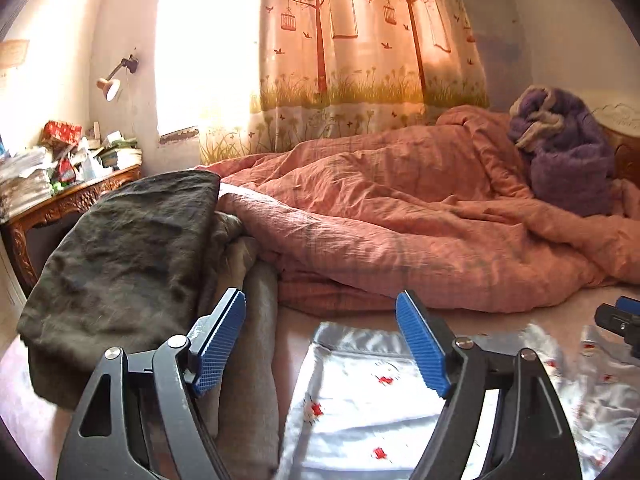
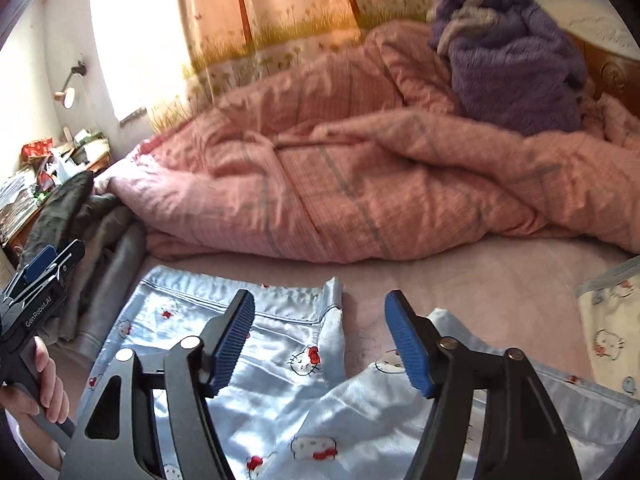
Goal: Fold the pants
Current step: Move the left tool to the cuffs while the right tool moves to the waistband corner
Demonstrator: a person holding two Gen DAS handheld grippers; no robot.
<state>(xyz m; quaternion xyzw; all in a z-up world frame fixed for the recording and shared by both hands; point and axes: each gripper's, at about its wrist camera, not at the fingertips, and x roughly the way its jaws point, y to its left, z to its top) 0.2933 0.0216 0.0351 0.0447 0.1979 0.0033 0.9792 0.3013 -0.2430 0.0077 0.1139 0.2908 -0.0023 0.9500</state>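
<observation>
We hold the left hand-held gripper [image 1: 322,346] with its blue ribbed pads spread apart and nothing between them; the right hand-held gripper [image 2: 320,342] stands likewise apart and empty; both hover just above the pale blue satin pants printed with small cat faces and red bows [image 2: 256,364], touching none of the cloth.

The pants lie on the pink bed sheet [image 2: 480,280] near the bed's front edge, in front of the rumpled salmon-pink quilt [image 2: 360,184]; one layer seems laid over another, with a hemmed edge running across and a narrow strip turned up beside it, so we judge a fold has been set down; the lower right part looks bunched, so smoothing and probably a further fold are left; how much we cannot tell, since the garment runs out of view.

Both grippers point forward and slightly down across the bed; in the right view our left hand [image 2: 44,384] grips its handle at the bed's left side, near a heap of dark grey and olive clothes [image 1: 132,256].
</observation>
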